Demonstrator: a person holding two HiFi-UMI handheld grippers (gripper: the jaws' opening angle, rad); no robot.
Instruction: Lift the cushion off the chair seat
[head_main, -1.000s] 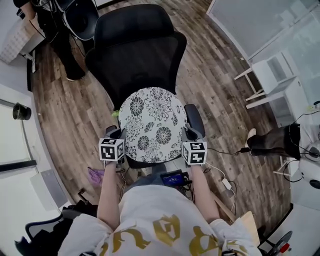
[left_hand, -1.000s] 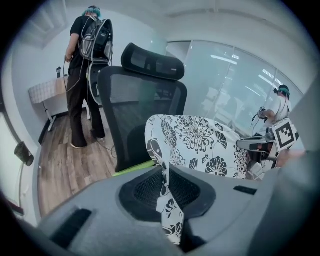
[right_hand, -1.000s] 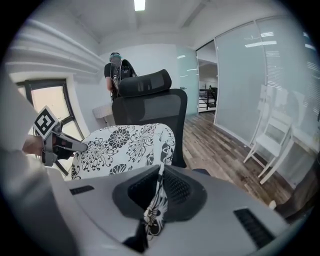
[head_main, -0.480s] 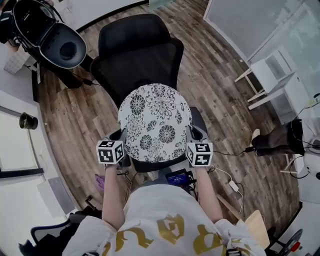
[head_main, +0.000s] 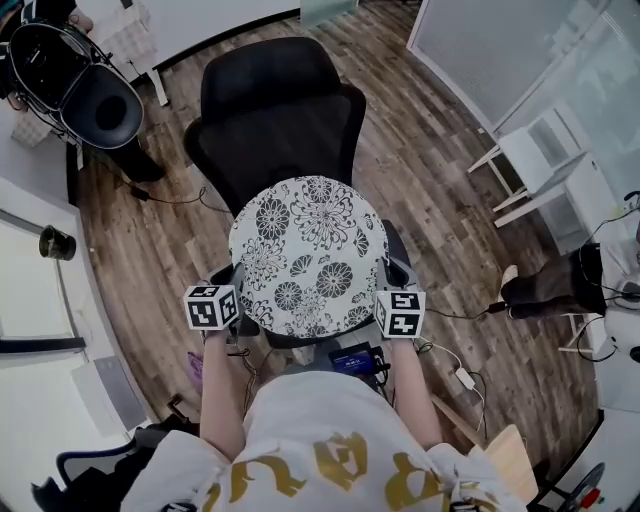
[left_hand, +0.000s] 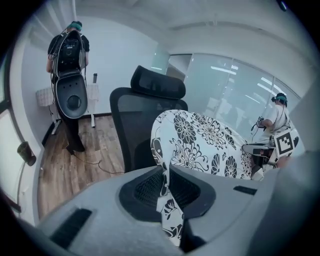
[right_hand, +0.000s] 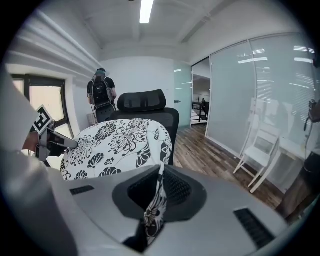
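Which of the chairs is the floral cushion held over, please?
The black mesh office chair with the headrest, directly ahead of the person; the cushion hangs above its seat. The white chair stands apart by the glass wall.

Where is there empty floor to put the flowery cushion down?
The widest bare floor for the cushion lies between the black chair and the white folding chair. A narrower strip runs on the black chair's other side, crossed by a cable. Close to the person it is crowded with cords and a power strip.
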